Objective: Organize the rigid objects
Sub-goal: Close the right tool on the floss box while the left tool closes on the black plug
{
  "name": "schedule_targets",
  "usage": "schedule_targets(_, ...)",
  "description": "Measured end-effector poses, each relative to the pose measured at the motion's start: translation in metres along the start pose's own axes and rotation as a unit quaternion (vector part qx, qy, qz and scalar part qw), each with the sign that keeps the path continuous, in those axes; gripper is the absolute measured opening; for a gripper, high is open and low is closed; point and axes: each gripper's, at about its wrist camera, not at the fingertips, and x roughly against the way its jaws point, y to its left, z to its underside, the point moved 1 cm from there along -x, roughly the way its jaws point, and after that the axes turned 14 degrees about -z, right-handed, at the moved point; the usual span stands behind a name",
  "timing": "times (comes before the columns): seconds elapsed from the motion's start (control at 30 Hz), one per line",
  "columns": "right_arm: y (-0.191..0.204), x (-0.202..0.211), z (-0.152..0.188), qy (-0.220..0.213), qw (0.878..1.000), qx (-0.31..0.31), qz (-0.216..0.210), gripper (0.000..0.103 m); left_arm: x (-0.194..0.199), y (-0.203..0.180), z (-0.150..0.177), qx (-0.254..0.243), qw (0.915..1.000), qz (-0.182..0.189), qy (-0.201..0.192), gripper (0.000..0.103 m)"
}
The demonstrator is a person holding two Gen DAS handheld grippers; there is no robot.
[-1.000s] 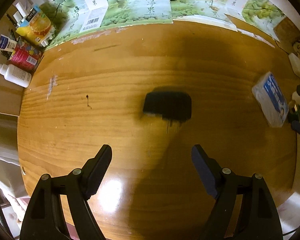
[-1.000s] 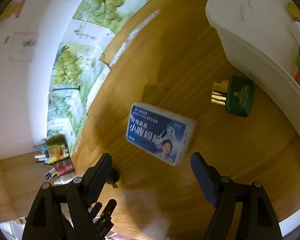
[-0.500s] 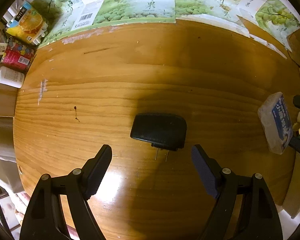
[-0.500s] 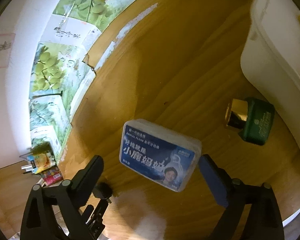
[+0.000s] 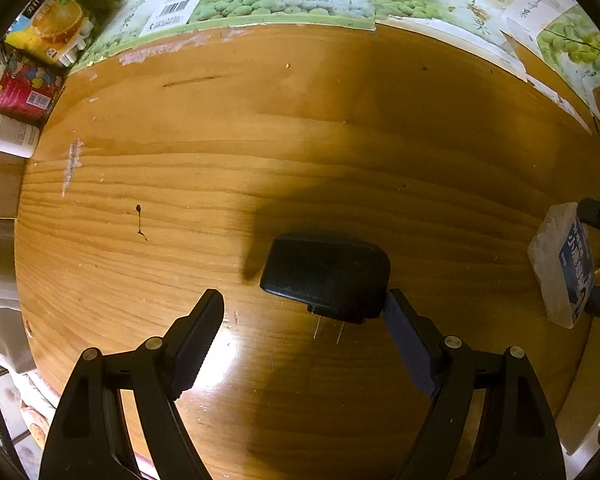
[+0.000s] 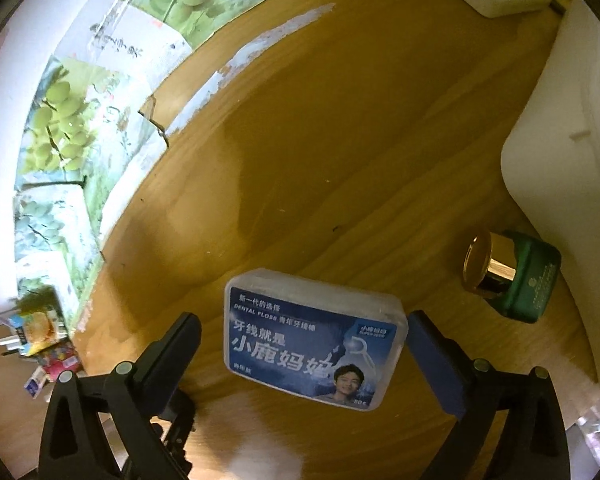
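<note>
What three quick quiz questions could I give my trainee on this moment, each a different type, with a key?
1. True or false: the left gripper is shut on the black plug adapter.
2. Which way do the adapter's prongs point: A toward the camera, B away?
3. Fill in: the right gripper straddles the ____ box.

Key: 1 false, jaws open. 2 A. 3 dental floss.

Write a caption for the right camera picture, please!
Open right gripper straddles a blue dental floss box on the wooden table.
</note>
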Motion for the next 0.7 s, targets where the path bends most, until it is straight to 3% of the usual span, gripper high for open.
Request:
schedule_targets(0.3,0.019,-0.027,0.012,0.021,0.998,0.016,0.063,0.102,-0.007,-0.005,-0.013,0.001,0.9998,0.016,0.012,0.084)
schedule_targets(0.7,0.02,-0.044,0.021,0.035,0.996,0.024,0.083,0.097,-0.018,-0.011,-0.022,0.012,0.9991,0.027,0.032,0.081)
